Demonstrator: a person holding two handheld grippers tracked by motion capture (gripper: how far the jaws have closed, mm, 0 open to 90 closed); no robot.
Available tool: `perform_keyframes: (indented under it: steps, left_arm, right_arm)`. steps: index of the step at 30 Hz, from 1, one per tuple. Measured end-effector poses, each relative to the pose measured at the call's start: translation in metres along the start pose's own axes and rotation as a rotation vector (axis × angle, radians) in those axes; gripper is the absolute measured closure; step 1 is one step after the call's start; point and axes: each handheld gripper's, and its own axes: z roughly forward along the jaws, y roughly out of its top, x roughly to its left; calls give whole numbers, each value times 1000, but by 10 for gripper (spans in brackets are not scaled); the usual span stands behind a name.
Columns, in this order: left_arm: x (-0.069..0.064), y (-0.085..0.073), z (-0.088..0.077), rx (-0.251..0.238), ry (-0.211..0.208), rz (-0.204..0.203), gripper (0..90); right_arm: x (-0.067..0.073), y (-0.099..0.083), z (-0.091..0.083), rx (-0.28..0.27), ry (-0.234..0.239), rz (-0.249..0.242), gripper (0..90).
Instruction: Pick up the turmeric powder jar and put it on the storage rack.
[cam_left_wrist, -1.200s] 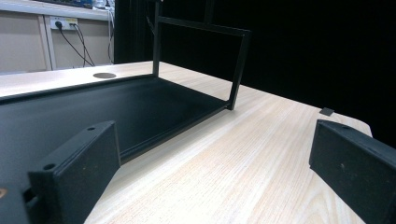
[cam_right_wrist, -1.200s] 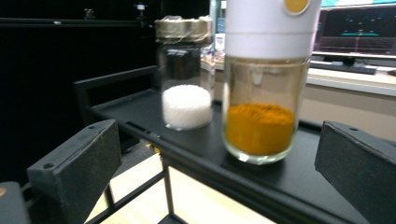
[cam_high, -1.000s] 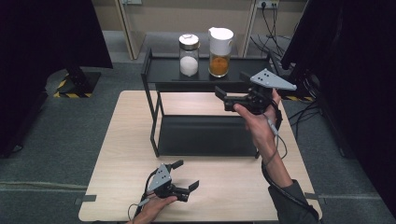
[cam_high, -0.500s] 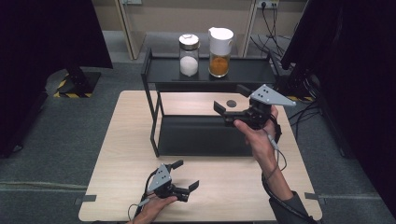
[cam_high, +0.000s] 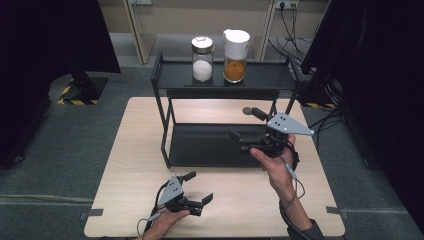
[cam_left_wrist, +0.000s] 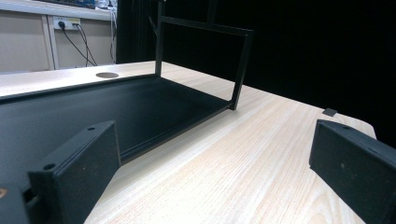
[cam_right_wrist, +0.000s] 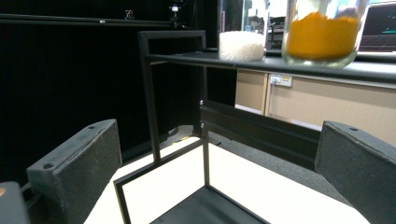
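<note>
My right tongs hang in the air with jaws spread wide and nothing between them, just above the right half of the black rack's lower tray. Beyond and above them, on the rack's top shelf, stand the two jars nearest to them: the one with orange powder under a white lid, and just to its left the one with white grains (in the right gripper view both sit high, above the gap between the jaws). The jars stand close together but apart.

My left tongs rest low over the table, on my side of the rack and well away from the right tongs, also wide apart and empty. Ahead of them, in the left gripper view, lie the tray's front edge and bare wood.
</note>
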Motion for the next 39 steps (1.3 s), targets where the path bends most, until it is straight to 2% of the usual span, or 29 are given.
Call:
perform_keyframes:
  steps: [21,39]
  left_arm:
    - [-1,-1,0,-1,7,-2,13]
    - [0,-1,0,-4,13,-4,14]
  right_arm:
    - [10,-54,-16,12,8,20,7]
    - [18,-92,-24,42,22,30,7]
